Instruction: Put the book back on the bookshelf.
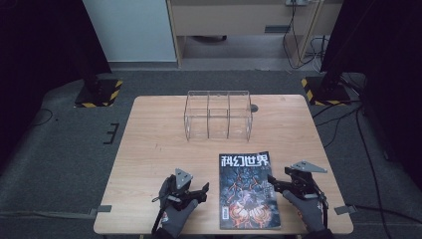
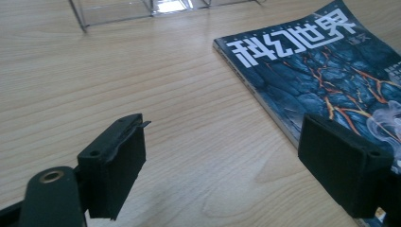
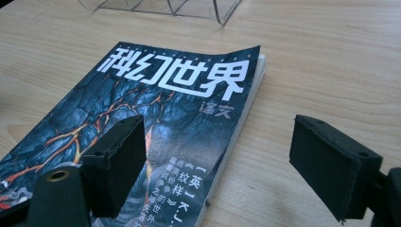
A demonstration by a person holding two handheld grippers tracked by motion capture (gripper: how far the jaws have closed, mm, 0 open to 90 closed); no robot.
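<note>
Magazine [image 1: 249, 191] lies flat on the table's [image 1: 149, 149] near edge, between your grippers and short of the clear organiser [image 1: 218, 114]. Left gripper [image 1: 191, 191] and right gripper [image 1: 284, 183] both stand released, holding nothing. Expect it light, floppy and glossy; take it along the bound spine edge, not loose pages.

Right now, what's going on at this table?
A person holds a gripper in each hand, both open and empty. The left gripper sits beside the magazine, which lies flat and closed; the right gripper is at its other edge. A clear organizer stands empty farther back.
</note>
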